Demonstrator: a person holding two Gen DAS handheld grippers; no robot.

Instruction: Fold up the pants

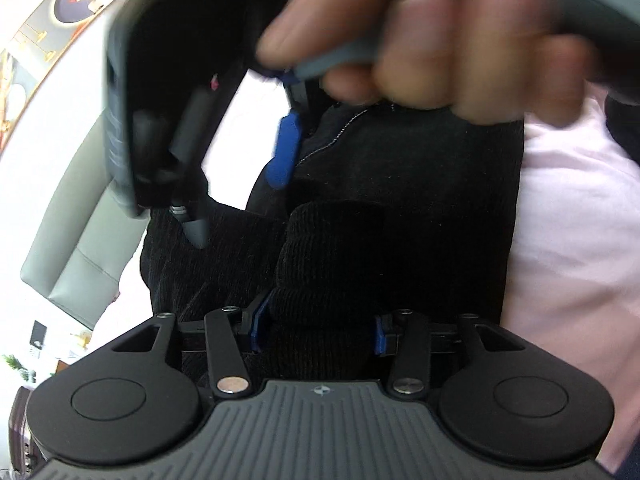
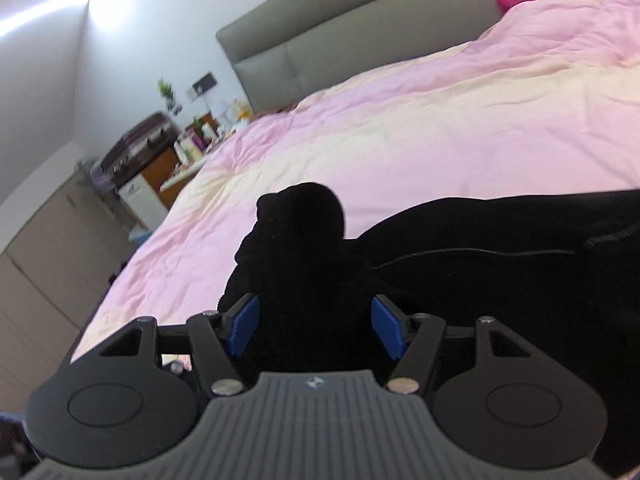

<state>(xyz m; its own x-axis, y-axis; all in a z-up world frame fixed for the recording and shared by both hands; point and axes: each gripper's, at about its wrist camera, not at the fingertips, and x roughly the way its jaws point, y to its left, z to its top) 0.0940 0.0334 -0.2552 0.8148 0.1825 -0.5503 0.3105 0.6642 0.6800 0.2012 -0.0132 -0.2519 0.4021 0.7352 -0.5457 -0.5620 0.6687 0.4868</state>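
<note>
Pants (image 2: pixel 500 240), black, on bed (image 2: pixel 400 120). Left gripper (image 1: pixel 318 330), right gripper (image 2: pixel 316 328): each grasping a bunched fold. Risk: thick folds slipping free, layers skewing.

Pants (image 2: pixel 480 248) on bed (image 2: pixel 400 128)

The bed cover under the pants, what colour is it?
Pale pink with cream bands; the bed cover shows best in the right wrist view, under the black pants.

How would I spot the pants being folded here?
Find the big bed with its pale pink duvet and grey headboard. On the near side lie the pants, a heap of ribbed cloth and the only black thing on all that pink.
</note>
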